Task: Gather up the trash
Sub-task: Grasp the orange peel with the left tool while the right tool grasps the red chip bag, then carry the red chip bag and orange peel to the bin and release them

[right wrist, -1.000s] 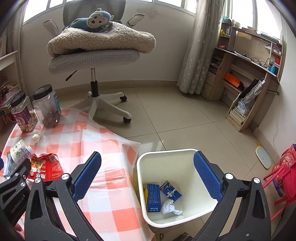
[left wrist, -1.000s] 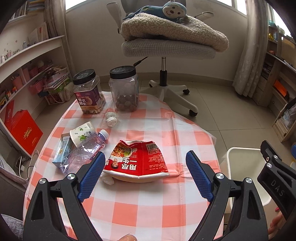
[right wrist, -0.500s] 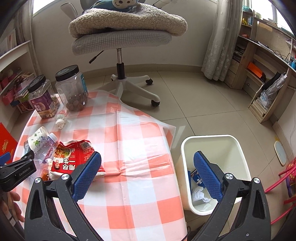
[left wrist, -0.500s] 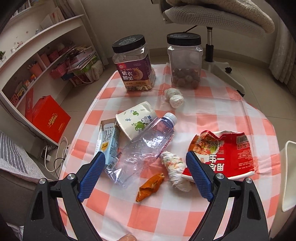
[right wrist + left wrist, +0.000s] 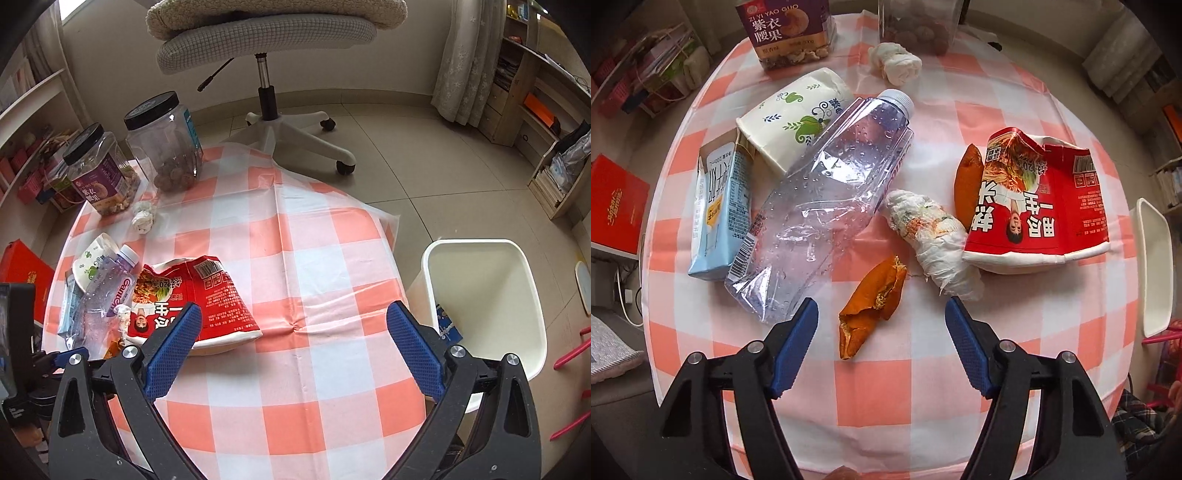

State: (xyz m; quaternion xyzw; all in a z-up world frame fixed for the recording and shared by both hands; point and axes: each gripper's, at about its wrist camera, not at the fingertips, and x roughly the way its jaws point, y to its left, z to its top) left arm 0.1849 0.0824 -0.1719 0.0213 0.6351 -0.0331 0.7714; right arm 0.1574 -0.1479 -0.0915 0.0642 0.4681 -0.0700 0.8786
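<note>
Left gripper is pointing down at the table, its jaws closing with an orange peel lying between them, untouched. Right gripper is hanging wide open, empty, a red wrapper beside its left finger, the bin beside its right.

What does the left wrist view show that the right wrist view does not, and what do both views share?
Only the left wrist view: the orange peel lying whole between the closing fingers of the left tool, untouched, and a second peel beside the stained tissue wad.
Only the right wrist view: the office chair, the white bin with a blue carton inside, and the open right tool.
Both: the red noodle cup, the clear bottle, the two jars and the checked tablecloth.
</note>
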